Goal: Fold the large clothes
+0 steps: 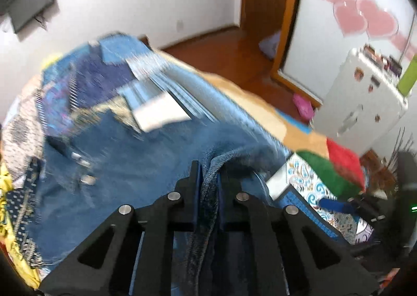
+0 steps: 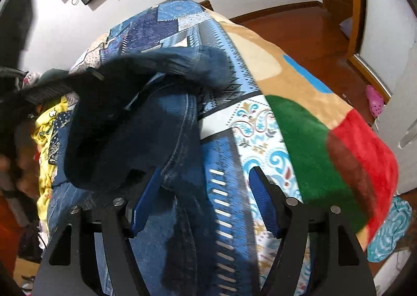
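- Your left gripper (image 1: pixel 209 173) is clamping a fold of the denim garment (image 1: pixel 125 165), its jaws pressing together on the cloth.
- Your right gripper (image 2: pixel 206 178) is hovering with jaws standing apart, a denim edge lying between them, ungripped.
- The denim garment is lying bunched across the patchwork bedspread (image 2: pixel 263 124), beside a yellow cloth (image 2: pixel 47 124).

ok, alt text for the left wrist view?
The left gripper is shut on a fold of blue denim garment, which lies on a patchwork-print bed cover. Blurred behind: wooden floor, white wall, small white fridge.
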Tool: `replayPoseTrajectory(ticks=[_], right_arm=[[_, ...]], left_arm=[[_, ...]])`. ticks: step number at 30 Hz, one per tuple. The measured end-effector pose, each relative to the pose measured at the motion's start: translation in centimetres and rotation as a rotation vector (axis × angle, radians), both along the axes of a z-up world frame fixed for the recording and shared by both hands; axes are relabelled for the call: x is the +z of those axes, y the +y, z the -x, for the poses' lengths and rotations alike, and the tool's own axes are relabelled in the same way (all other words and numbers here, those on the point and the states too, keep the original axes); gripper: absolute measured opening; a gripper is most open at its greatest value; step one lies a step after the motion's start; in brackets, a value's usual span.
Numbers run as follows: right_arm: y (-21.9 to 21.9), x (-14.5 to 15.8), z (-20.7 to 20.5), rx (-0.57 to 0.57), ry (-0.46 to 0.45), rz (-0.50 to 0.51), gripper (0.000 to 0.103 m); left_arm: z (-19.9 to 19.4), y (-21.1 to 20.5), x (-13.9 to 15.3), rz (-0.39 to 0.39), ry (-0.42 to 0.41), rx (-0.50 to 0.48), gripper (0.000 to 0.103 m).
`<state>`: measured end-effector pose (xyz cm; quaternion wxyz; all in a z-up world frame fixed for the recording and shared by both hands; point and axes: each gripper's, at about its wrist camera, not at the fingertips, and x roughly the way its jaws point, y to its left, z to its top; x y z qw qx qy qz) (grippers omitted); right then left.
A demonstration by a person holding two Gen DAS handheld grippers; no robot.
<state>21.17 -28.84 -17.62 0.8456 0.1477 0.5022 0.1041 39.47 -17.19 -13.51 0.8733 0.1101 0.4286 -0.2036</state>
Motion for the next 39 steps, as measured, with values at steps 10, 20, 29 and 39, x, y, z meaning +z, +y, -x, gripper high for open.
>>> replayPoseTrajectory(ticks=[10, 20, 29, 39], right_arm=[[1.8, -1.4, -0.1, 0.034, 0.053, 0.058, 0.068], [2.8, -1.1, 0.0, 0.053, 0.081, 0.117, 0.069], [3.1, 0.8, 0.6, 0.013, 0.050, 0.120, 0.069], [5.8, 3.1, 0.6, 0.053, -0.008, 0.117, 0.069]], left_arm=[[4.2, 12.0, 4.2, 0.074, -0.123, 0.187, 0.010], [10.5, 20.7, -5.6, 0.104, 0.101, 0.373, 0.014], [12.2, 20.2, -8.7, -0.045, 0.103, 0.374, 0.043], [10.2, 18.8, -4.9, -0.063, 0.052, 0.312, 0.070]])
